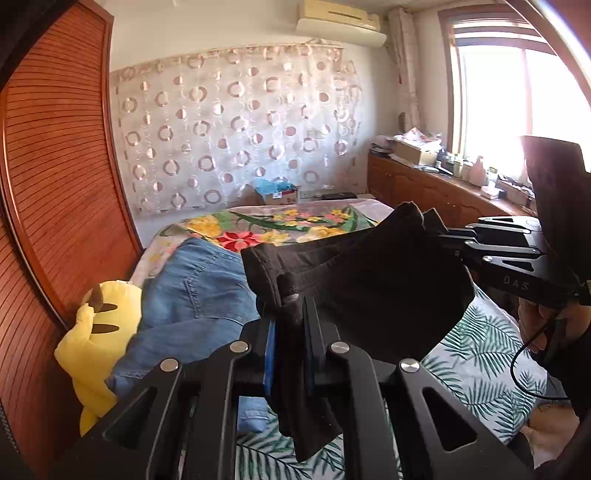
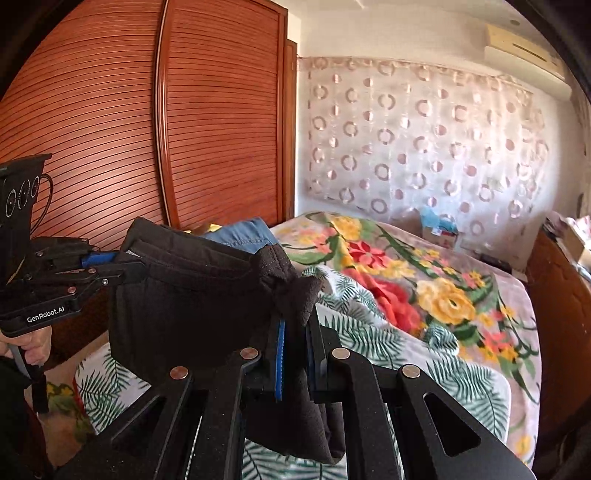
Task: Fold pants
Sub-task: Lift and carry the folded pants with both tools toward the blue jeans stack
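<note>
Fingers [image 1: 273, 328] of both grippers clamp black pants [image 1: 369, 288] above bed [image 1: 480, 354].

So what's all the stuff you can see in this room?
black fabric pants: one, black, held up over the bed between both tongs
blue denim jeans: one, blue, lying on the bed
yellow plush toy: one, yellow, at the bed's edge beside the jeans
flowered blanket: one, multicoloured, spread on the bed
leaf-print bedsheet: one, white and green, under the pants
slatted wooden wardrobe: one, red-brown, beside the bed
circle-patterned curtain: one, pale, on the far wall
air conditioner: one, cream, above the curtain
left tongs: shut on the pants
right tongs: shut on the pants
</note>
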